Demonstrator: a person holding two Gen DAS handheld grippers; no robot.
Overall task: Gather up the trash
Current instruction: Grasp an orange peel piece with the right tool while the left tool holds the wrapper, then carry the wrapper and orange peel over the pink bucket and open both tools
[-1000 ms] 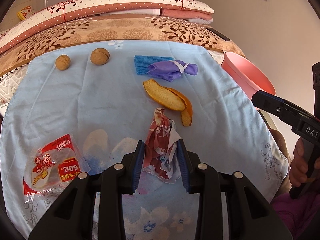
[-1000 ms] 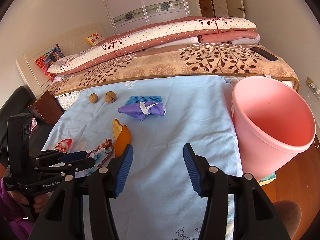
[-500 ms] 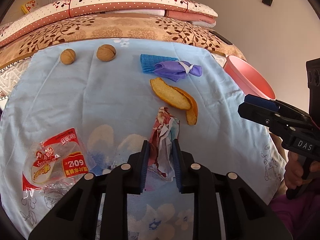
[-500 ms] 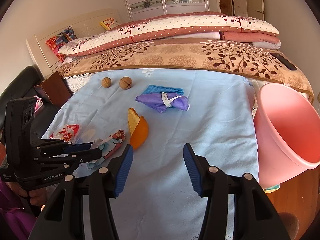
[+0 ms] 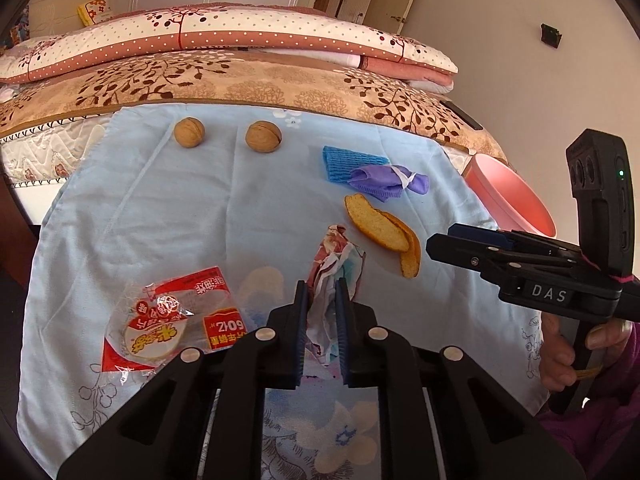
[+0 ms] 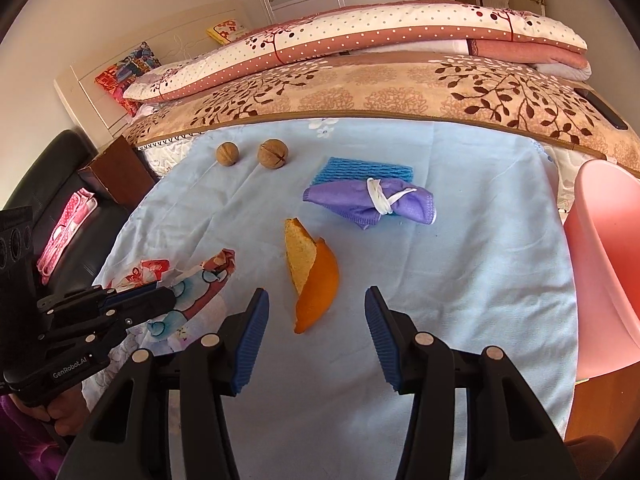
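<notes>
A bedroom: a light blue sheet (image 5: 168, 216) printed with flowers is spread over the near part of a bed, with brown-leaf bedding (image 5: 248, 84) and a folded dotted quilt (image 5: 224, 32) stacked behind it, and wardrobe doors against the back wall.

Nearest the left wrist camera, the left hand-held gripper (image 5: 322, 300) tilts down toward the sheet. Its jaws have just been closing and now pinch a crumpled printed wrapper (image 5: 336, 256), whose upper end sticks up beyond the blue pads (image 5: 301, 320). Just to its left lies a clear red-and-white snack bag (image 5: 168, 320), flat on the sheet.

The right hand-held gripper (image 6: 316, 320) also points down at a slant, its jaws standing apart with nothing between the pads. The lower tip of an orange peel (image 6: 316, 280) lies just ahead of the gap, not touched. In the left view this gripper reaches in from the right edge, held by a hand (image 5: 576, 348) in a purple sleeve (image 5: 600, 440).

Farther out, a rolled purple cloth (image 6: 368, 202) tied with a white band rests partly on a blue foam net (image 6: 360, 168). Beyond them, two walnuts (image 6: 250, 153) sit side by side near the far edge of the sheet. A pink bin (image 6: 604, 272) stands beside the bed at the right.
</notes>
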